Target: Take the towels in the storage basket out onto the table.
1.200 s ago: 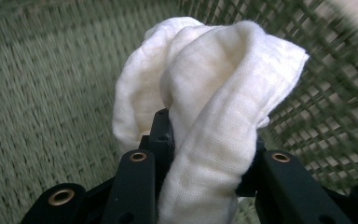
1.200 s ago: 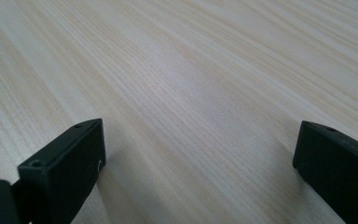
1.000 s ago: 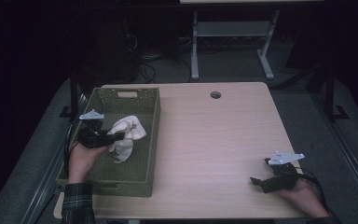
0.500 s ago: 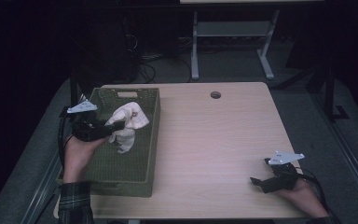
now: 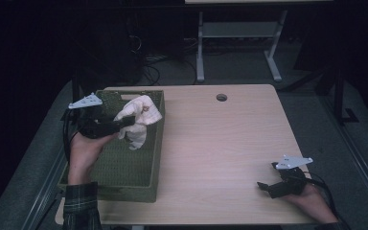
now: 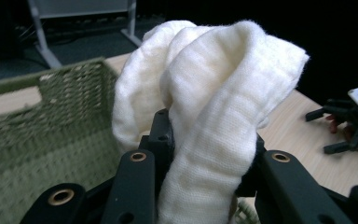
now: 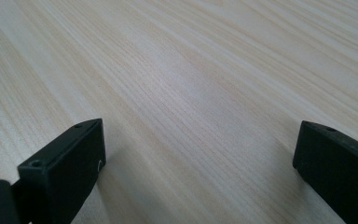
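Cloth [image 5: 139,119], cream, clamped in left gripper [image 5: 124,122] above green basket [image 5: 124,172]; right gripper [image 5: 268,188] spread wide, empty, resting on table [image 5: 220,143].

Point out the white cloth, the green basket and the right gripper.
white cloth [image 5: 138,120], high view, on the bunched middle hanging from the left gripper's jaws.
green basket [image 5: 124,194], high view, on its near woven wall.
right gripper [image 5: 266,188], high view, between its jaw tips above the table.
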{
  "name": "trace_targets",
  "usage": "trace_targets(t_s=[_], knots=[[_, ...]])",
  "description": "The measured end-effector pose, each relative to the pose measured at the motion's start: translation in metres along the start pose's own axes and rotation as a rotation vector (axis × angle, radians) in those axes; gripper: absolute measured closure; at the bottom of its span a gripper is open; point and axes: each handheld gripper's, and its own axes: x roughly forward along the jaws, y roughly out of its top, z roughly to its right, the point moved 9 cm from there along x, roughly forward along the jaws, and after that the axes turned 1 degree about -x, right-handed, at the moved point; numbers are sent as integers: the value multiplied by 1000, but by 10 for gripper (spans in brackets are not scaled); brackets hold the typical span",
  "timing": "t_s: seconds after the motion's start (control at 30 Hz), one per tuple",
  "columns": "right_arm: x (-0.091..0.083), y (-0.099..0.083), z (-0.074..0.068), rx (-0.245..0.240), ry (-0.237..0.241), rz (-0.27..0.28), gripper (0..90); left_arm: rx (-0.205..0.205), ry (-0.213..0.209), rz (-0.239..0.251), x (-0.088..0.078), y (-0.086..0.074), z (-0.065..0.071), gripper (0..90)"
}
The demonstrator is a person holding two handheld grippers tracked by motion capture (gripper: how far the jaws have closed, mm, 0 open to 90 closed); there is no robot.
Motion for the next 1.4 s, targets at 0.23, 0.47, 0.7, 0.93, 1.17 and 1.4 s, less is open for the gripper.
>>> trace_targets(t_s=[0.23, 0.47, 0.7, 0.93, 1.17, 1.4], knots=[[0, 0, 0, 1, 0, 0, 20, 18, -56, 5, 10, 10, 17, 669], [0, 0, 0, 1, 0, 0, 20, 32, -86, 7, 19, 17, 32, 669], [0, 0, 0, 0, 0, 0, 20, 56, -122, 0, 31, 23, 49, 668], [0, 0, 0, 0, 0, -1, 20, 79, -163, -14, 50, 27, 68, 668], [0, 0, 0, 0, 0, 0, 20, 93, -195, -21, 68, 31, 85, 668], [0, 0, 0, 0, 0, -1, 20, 113, -222, -39, 85, 31, 102, 668]])
